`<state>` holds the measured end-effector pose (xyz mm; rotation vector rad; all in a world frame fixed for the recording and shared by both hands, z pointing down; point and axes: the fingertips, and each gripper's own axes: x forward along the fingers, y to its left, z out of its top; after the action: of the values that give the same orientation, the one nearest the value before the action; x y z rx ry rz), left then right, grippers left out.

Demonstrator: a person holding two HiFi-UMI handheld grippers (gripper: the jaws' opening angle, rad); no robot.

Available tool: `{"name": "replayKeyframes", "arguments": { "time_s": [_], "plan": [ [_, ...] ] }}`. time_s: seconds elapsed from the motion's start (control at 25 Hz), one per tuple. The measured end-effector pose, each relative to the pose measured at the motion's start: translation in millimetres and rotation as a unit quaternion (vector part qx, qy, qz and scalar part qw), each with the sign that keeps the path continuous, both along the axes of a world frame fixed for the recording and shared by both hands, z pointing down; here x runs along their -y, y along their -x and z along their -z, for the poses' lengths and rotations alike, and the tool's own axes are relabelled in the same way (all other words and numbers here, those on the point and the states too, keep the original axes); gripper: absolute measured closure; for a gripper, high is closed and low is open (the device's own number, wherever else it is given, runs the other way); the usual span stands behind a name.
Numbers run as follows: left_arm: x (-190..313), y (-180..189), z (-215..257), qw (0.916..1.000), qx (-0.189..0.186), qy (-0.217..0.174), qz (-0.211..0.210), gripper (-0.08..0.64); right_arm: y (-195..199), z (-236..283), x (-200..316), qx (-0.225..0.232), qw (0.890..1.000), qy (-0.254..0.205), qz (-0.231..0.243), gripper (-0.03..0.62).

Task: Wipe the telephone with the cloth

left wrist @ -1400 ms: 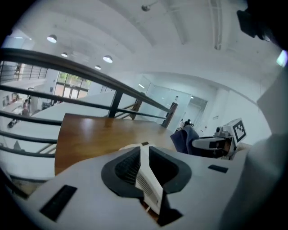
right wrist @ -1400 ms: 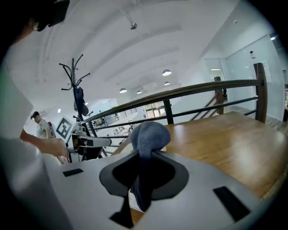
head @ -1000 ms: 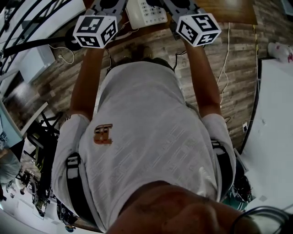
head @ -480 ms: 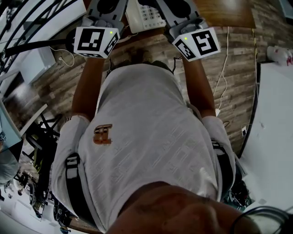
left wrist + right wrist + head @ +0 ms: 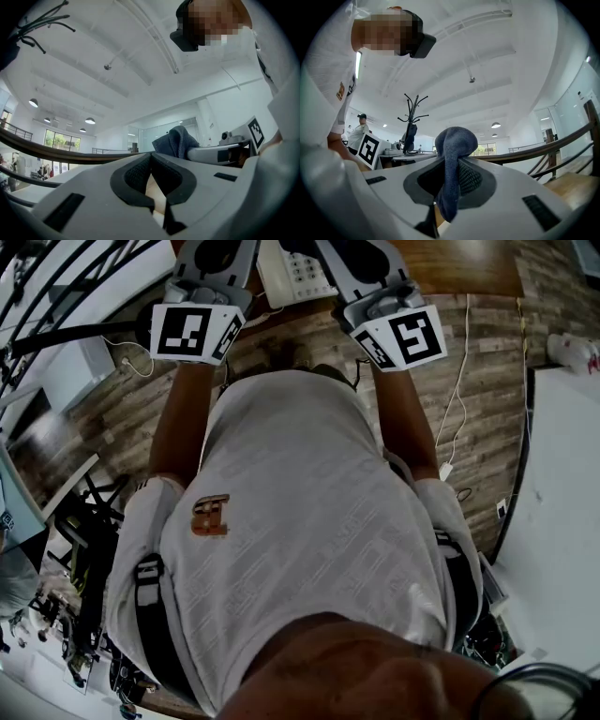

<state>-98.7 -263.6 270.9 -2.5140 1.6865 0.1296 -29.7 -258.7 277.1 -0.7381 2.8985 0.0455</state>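
Wood-plank floor [image 5: 487, 399] surrounds the person's white shirt [image 5: 300, 521] in the head view, and a brown tabletop [image 5: 469, 263] runs along the top edge. One white telephone [image 5: 298, 270] sits on that tabletop between the two grippers, which partly hide its keypad.

Compared with a second ago, both marker cubes sit lower in the head view, closer to the person's chest. The left cube [image 5: 192, 331] now shows one flat face to the camera, and the right cube [image 5: 403, 337] is tilted the other way. More of each grey gripper body shows above its cube, and less of the telephone shows between them. Little has changed since half a second ago.

The left gripper [image 5: 151, 159] has its jaws closed tip to tip, with nothing between them. The right gripper [image 5: 449, 164] has its jaws clamped on the one dark blue cloth [image 5: 457, 138]. The cloth bunches in a rounded lump above the jaw tips, and a tail of it hangs below them. The left gripper view shows the same cloth standing up beside it, off the tabletop and apart from the telephone.

Both gripper views look up at a white ceiling. The right gripper view also shows one coat stand [image 5: 411, 119] and one bystander [image 5: 358, 129] far behind.
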Motion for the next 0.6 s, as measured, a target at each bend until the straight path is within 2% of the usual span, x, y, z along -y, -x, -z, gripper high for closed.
{"name": "replayKeyframes", "arguments": {
  "time_s": [0.6],
  "plan": [
    [-7.5,-2.4,3.8,0.9999,-0.001,-0.005,-0.011,0.541,-0.6,3.5,-8.5,-0.002,1.000,-0.004,-0.009,0.522]
  ]
}}
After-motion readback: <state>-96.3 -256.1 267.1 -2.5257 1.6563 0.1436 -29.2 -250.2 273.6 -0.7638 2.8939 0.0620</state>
